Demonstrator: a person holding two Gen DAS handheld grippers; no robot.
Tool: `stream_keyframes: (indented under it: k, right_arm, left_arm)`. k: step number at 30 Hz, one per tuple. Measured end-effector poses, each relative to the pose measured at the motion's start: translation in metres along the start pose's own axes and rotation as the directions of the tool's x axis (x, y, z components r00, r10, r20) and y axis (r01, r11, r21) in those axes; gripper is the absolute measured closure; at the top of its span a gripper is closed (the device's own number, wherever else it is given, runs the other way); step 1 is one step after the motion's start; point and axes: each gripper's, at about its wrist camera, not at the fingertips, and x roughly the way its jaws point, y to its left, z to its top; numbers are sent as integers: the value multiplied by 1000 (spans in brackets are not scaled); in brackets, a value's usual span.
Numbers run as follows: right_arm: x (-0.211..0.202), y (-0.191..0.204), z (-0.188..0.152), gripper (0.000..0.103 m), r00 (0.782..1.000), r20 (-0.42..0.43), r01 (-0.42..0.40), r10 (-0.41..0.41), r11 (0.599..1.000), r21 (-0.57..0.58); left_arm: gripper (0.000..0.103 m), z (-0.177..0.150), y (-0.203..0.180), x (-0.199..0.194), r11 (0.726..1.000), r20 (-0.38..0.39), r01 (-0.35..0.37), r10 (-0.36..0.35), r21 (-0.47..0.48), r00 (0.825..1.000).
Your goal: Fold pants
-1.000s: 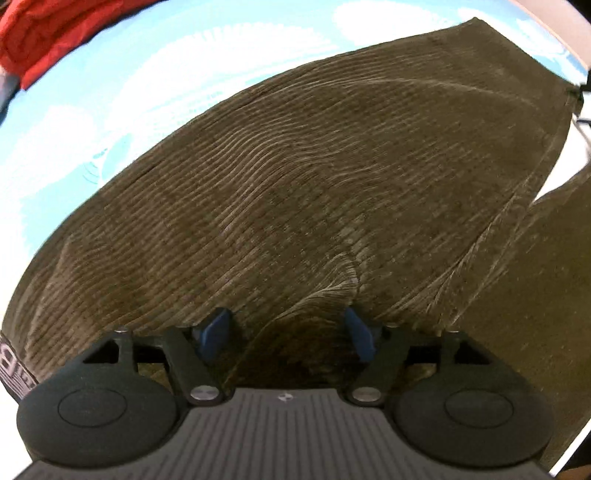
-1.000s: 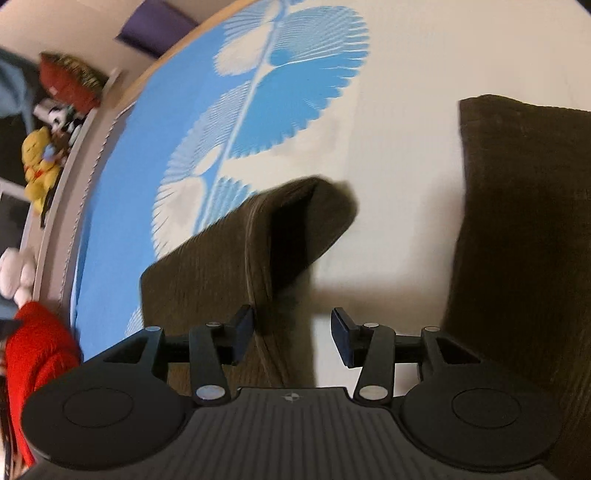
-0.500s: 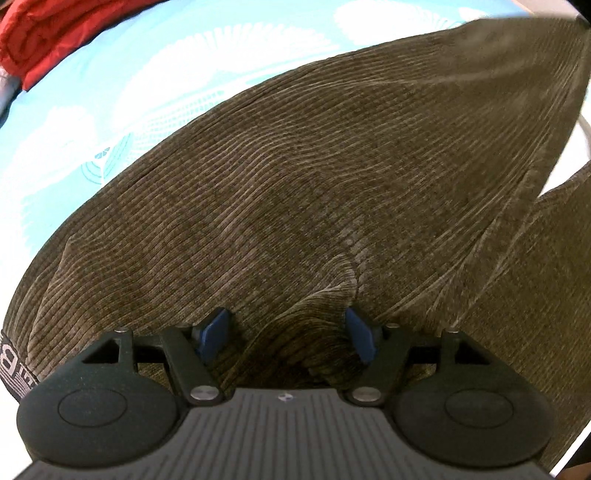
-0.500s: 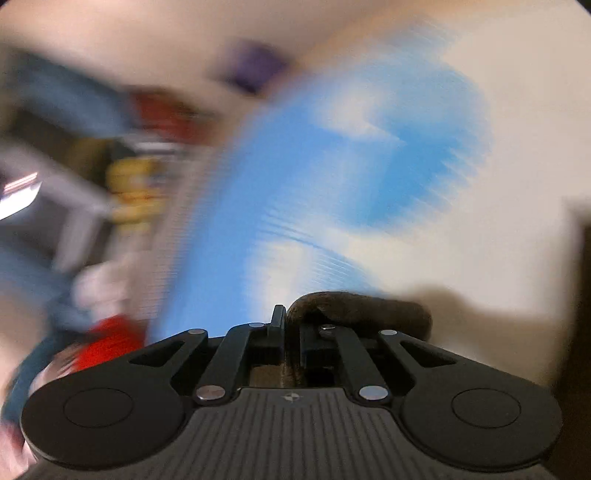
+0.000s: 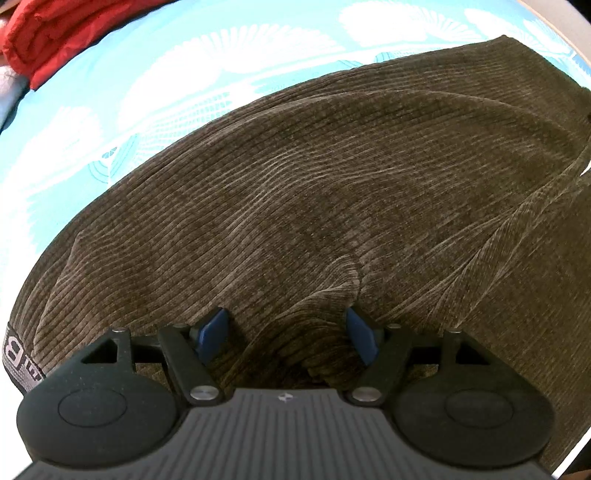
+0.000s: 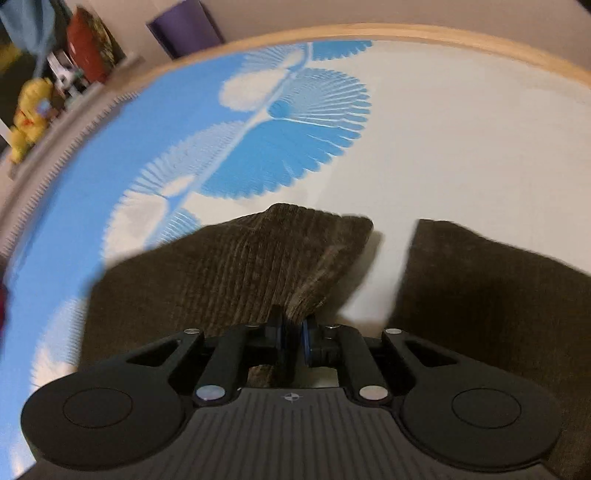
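Dark olive corduroy pants (image 5: 314, 192) lie spread on a blue and white patterned sheet (image 5: 184, 74). My left gripper (image 5: 288, 332) is open, its blue pads resting on the cloth on either side of a raised wrinkle near the waist. In the right wrist view my right gripper (image 6: 293, 336) is shut on the hem end of one pant leg (image 6: 258, 266) and holds it lifted off the sheet. The other pant leg (image 6: 480, 288) lies flat to the right.
A red garment (image 5: 48, 33) lies at the sheet's far left corner. The bed's wooden edge (image 6: 369, 31) runs along the far side. A yellow toy (image 6: 29, 110), a purple object (image 6: 184, 27) and other things stand beyond the bed at upper left.
My right gripper closed on the pant leg's hem and lifted it, and its view swung toward the far edge of the bed. My left gripper stayed open on the cloth.
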Motion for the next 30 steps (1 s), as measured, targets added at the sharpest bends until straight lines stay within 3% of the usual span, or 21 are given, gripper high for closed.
stream_keyframes:
  k: [1,3,8,10,11,12,13,14,16,19,20,21,23,24,25,26,27,28,29,30]
  right_arm:
    - [3,-3,2,81,1000,-5,-4,4,1000,28]
    - [11,-17,11,55,998,1,-62,62,988,144]
    - [32,-49,30,54,982,43,-190,186,930,315]
    - [36,-55,32,59,970,64,-242,236,898,368]
    - [38,-55,34,81,962,73,-270,262,886,377]
    - [38,-50,37,91,954,85,-299,287,886,355]
    - [30,-40,40,92,944,113,-329,309,897,296]
    - [19,-27,43,93,922,145,-385,360,897,217]
    - [-14,11,46,93,821,181,-548,542,836,-15]
    - [-68,53,32,93,637,150,-691,756,646,-323]
    - [-76,56,28,93,612,151,-705,777,621,-343]
    - [-79,54,26,93,624,172,-690,762,641,-336]
    - [-76,41,25,93,679,217,-649,701,712,-269]
    - [-72,35,25,93,746,238,-575,622,782,-240]
    - [-65,31,25,93,848,253,-422,466,882,-210]
    - [-53,24,24,93,925,234,-265,300,949,-170]
    - [-36,14,23,94,973,182,-118,140,985,-129]
    - [-14,-1,20,93,996,84,27,-20,996,-87]
    - [2,-16,17,93,995,12,98,-98,994,-41]
    - [10,-30,14,92,994,-20,111,-111,994,19]
  left_arm:
    - [26,0,-1,0,1000,2,-4,4,4,1000]
    - [26,-1,-4,-2,1000,8,-11,11,13,1000]
    - [25,-3,-3,-2,1000,14,-4,3,11,1000]
    - [25,-3,-2,-2,1000,13,1,-2,12,1000]
    - [25,-2,-1,-1,1000,10,3,-3,12,1000]
    - [25,-2,-1,-1,1000,8,3,-3,13,1000]
    - [25,-1,-2,0,1000,6,1,-1,17,1000]
    - [25,0,-2,0,1000,5,-2,1,21,1000]
    - [25,1,-4,1,1000,3,-7,7,27,1000]
    - [25,2,-4,1,1000,2,-8,8,23,1000]
    - [25,1,-4,1,1000,3,-8,8,22,1000]
    - [25,1,-4,1,1000,4,-9,9,21,1000]
    - [25,1,-4,0,1000,6,-10,10,22,1000]
    - [25,1,-4,0,1000,6,-11,11,22,1000]
    - [25,1,-4,0,1000,5,-11,11,21,1000]
    - [25,1,-4,0,1000,4,-12,12,19,1000]
    - [25,1,-4,0,1000,3,-14,14,19,1000]
    - [25,2,-5,-1,1000,2,-18,18,18,1000]
    - [25,2,-6,-2,1000,2,-21,21,16,1000]
    - [25,2,-6,-4,1000,4,-19,19,13,1000]
